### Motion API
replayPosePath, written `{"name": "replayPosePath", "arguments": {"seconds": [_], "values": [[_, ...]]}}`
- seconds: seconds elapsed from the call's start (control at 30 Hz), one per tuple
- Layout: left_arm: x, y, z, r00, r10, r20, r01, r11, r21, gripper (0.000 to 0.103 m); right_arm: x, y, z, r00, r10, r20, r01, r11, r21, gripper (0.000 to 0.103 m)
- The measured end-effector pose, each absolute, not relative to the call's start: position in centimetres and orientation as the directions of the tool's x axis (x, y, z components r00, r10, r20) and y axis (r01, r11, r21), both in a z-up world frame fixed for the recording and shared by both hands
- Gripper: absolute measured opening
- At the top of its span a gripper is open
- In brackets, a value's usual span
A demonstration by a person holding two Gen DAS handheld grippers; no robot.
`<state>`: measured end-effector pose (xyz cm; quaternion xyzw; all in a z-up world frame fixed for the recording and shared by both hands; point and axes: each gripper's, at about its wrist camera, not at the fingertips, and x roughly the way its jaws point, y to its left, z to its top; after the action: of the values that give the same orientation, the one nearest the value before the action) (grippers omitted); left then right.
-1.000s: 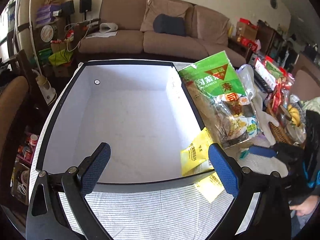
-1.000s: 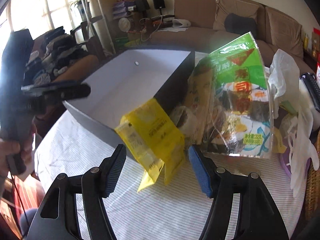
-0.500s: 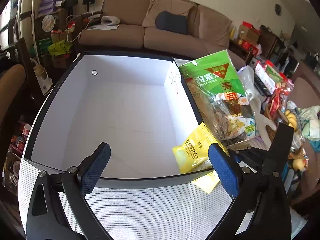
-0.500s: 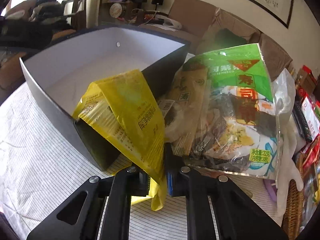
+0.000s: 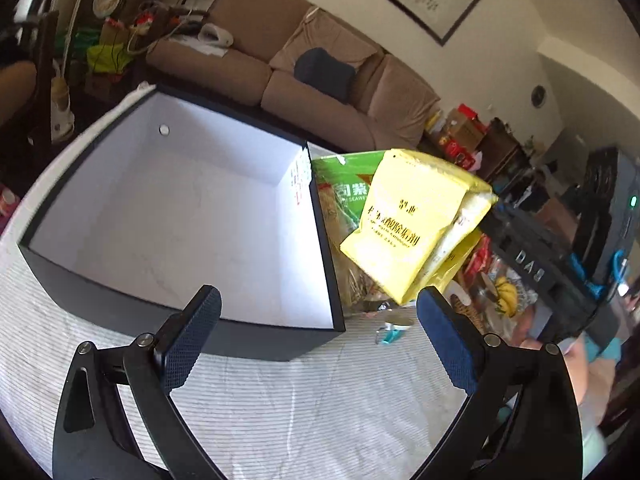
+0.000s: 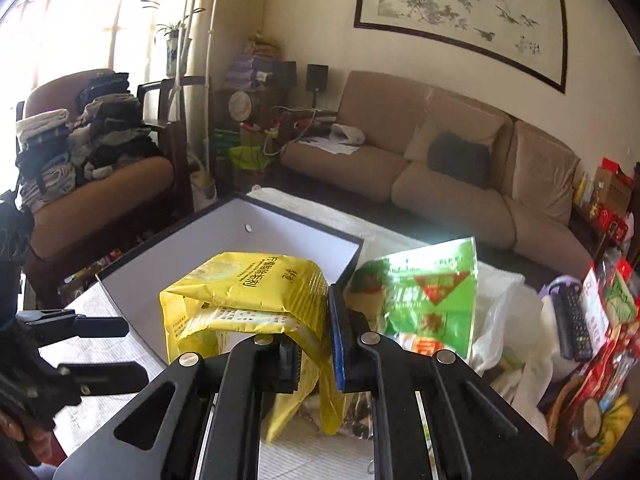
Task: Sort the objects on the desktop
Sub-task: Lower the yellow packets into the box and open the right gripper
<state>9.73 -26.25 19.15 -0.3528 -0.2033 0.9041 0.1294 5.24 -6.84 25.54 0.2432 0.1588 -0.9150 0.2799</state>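
A large black box (image 5: 120,300) with a white, empty inside stands on the striped tablecloth; it also shows in the right wrist view (image 6: 132,276). My right gripper (image 6: 316,344) is shut on yellow packets (image 6: 248,296) and holds them in the air beside the box's right wall; they show in the left wrist view (image 5: 412,224). A green seaweed bag (image 6: 432,296) leans against the box's right side. My left gripper (image 5: 316,340) is open and empty, low in front of the box's near wall.
Right of the box lies a heap of snack bags, a white plastic bag (image 6: 508,320), a remote (image 6: 572,324) and bananas (image 5: 506,292). A small teal item (image 5: 390,334) lies on the cloth. A sofa (image 6: 440,176) stands behind the table.
My right gripper has lifted the yellow packets off the table, up to the level of the box's rim. The left gripper pulled back and rose a little; it stays open.
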Motion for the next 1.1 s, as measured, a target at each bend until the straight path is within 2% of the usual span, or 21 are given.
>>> {"name": "replayPosePath", "arguments": {"seconds": [0.1,0.2,0.43,0.63,0.8,0.87,0.97,1.03,1.1], "values": [[9.6,-26.5,21.0,-0.746,0.298,-0.596,-0.095,-0.933,-0.347,0.099,5.3,-9.6,27.1,-0.726,-0.433,-0.535,0.615,-0.757,-0.221,0.011],[8.8,-28.3,22.6,-0.767,0.232,-0.599,-0.06,-0.955,-0.292,0.099,4.6,-12.9,27.3,-0.716,-0.434,-0.547,0.637,-0.727,-0.257,0.011],[4.8,-35.2,24.5,-0.784,0.092,-0.614,0.059,-0.974,-0.22,0.099,0.7,-20.0,25.6,-0.666,-0.447,-0.598,0.668,-0.713,-0.212,0.011],[-0.1,-39.4,24.0,-0.792,0.033,-0.61,0.103,-0.977,-0.186,0.099,-5.1,-26.5,22.1,-0.664,-0.393,-0.636,0.671,-0.689,-0.275,0.011],[-4.0,-41.9,21.0,-0.778,0.003,-0.628,0.125,-0.979,-0.16,0.099,-11.4,-31.3,17.6,-0.686,-0.3,-0.663,0.632,-0.697,-0.338,0.011],[-5.2,-42.6,19.6,-0.769,0.005,-0.639,0.127,-0.979,-0.161,0.099,-13.7,-32.7,14.2,-0.683,-0.223,-0.695,0.626,-0.668,-0.401,0.015],[-6.6,-42.8,17.4,-0.751,0.01,-0.661,0.121,-0.981,-0.152,0.099,-16.0,-33.2,8.6,-0.568,-0.108,-0.816,0.688,-0.606,-0.399,0.022],[-7.1,-42.5,16.4,-0.743,0.015,-0.669,0.109,-0.984,-0.144,0.099,-16.2,-31.7,7.8,-0.544,-0.116,-0.831,0.699,-0.61,-0.372,0.025],[-7.0,-42.1,15.4,-0.741,0.023,-0.671,0.099,-0.985,-0.143,0.099,-16.2,-29.4,8.8,-0.553,-0.168,-0.816,0.689,-0.643,-0.335,0.039]]}}
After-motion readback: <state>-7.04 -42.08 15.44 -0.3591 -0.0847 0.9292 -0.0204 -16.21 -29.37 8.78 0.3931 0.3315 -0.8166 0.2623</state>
